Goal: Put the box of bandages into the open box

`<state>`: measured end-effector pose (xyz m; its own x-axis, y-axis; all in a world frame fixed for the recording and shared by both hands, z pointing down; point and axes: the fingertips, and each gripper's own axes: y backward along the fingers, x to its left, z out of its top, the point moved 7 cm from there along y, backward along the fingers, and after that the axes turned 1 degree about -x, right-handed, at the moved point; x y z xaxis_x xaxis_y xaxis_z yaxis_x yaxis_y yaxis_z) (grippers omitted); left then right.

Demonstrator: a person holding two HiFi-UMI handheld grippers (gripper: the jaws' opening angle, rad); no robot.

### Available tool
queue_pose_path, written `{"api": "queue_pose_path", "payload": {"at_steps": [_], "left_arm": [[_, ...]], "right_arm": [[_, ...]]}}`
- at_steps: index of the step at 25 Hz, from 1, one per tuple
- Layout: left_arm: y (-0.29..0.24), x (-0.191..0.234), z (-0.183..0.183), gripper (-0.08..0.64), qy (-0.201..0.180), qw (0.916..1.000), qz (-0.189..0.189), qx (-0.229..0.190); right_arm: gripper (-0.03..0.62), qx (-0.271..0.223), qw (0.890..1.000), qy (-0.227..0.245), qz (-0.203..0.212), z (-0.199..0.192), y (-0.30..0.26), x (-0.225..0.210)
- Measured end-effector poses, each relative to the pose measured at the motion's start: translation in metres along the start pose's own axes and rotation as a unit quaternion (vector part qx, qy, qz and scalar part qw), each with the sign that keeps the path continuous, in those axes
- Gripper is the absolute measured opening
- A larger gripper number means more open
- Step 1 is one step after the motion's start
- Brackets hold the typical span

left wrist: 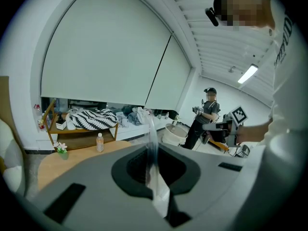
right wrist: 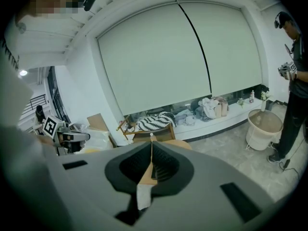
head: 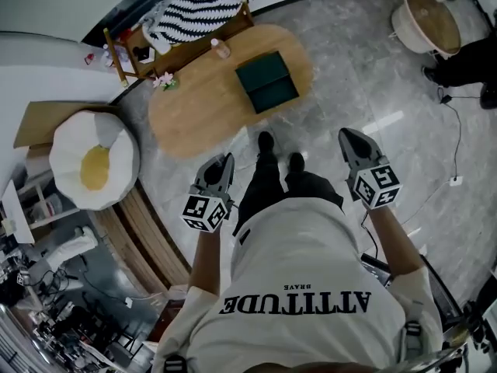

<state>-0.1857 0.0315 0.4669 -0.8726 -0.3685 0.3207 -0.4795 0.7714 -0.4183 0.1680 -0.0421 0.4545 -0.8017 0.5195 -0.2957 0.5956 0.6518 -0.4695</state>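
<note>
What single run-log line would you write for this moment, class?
stage: before pickup | left gripper: shut, empty | right gripper: shut, empty | green box: open on wooden table | contact: none

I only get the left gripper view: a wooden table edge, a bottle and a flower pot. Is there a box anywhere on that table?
Observer: Yes. The head view shows a dark green box on the wooden table, to the right of the bottle in that picture.
Operator: Does the right gripper hold anything?
Observer: No. In the right gripper view, the right gripper has its jaws together with nothing between them.
Operator: Are the grippers over the table?
Observer: No. The head view shows the left gripper and the right one above the grey floor, short of the table.
</note>
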Motion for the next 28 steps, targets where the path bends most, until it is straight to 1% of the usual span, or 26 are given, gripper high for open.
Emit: {"api": "queue_pose_path", "payload": {"at_steps": [4, 7, 11, 17, 20, 23, 28], "left_arm": [[-0.021, 0.034, 0.002, 0.025, 0.024, 0.9992, -0.024, 0.021], [-0.039, 0.055, 0.002, 0.025, 0.026, 0.9980, -0.041, 0.040], [-0.067, 0.079, -0.004, 0.025, 0.030, 0.9954, -0.063, 0.066], [-0.113, 0.099, -0.022, 0.025, 0.040, 0.9909, -0.084, 0.097], [-0.138, 0.111, -0.032, 0.025, 0.036, 0.9881, -0.095, 0.116], [-0.163, 0.127, -0.043, 0.025, 0.020, 0.9850, -0.102, 0.138], [-0.206, 0.146, -0.064, 0.025, 0.017, 0.9779, -0.116, 0.173]], "right_arm": [[0.021, 0.012, 0.999, -0.015, -0.026, -0.001, -0.016, 0.009], [0.021, 0.020, 0.999, -0.024, -0.039, 0.000, -0.032, 0.011], [0.021, 0.034, 0.998, -0.024, -0.053, -0.001, -0.052, 0.008], [0.021, 0.047, 0.995, -0.031, -0.079, -0.005, -0.080, -0.007], [0.021, 0.056, 0.994, -0.036, -0.085, -0.007, -0.096, -0.013], [0.021, 0.067, 0.993, -0.035, -0.086, -0.010, -0.116, -0.014], [0.021, 0.081, 0.992, -0.043, -0.088, -0.020, -0.147, -0.027]]}}
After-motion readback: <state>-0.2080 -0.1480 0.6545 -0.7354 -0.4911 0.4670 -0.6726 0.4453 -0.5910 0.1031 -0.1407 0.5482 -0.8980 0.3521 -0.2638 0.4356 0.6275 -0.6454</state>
